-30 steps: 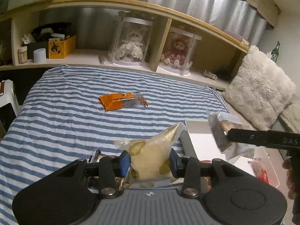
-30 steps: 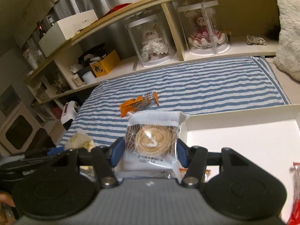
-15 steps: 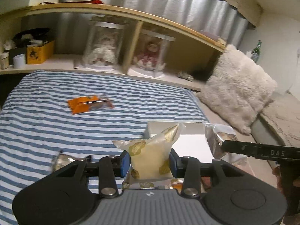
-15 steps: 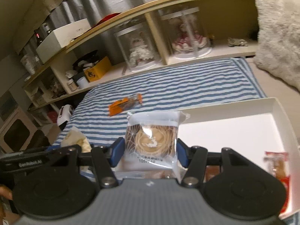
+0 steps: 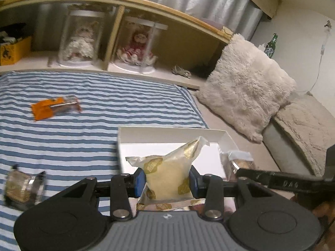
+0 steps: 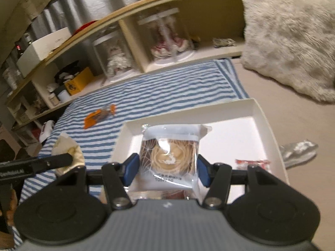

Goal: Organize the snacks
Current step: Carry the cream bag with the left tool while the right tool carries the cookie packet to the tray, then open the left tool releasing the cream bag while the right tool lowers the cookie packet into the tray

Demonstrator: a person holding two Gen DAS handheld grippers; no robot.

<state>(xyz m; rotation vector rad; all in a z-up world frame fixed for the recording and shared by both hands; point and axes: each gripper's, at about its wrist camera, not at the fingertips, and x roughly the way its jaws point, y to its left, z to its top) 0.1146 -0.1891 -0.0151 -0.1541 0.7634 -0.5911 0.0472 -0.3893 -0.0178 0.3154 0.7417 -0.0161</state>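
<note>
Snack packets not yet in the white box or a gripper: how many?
2, both on the striped bedspread: an orange packet farther out and a dark clear-wrapped packet nearer. The grippers may hide others.

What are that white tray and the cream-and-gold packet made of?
The shallow white tray looks like matte cardboard: thin, folded walls with sharp corners. The cream-and-gold snack packet, held in the left gripper, seems crinkly plastic film or waxed paper; its creases glint slightly.
</note>
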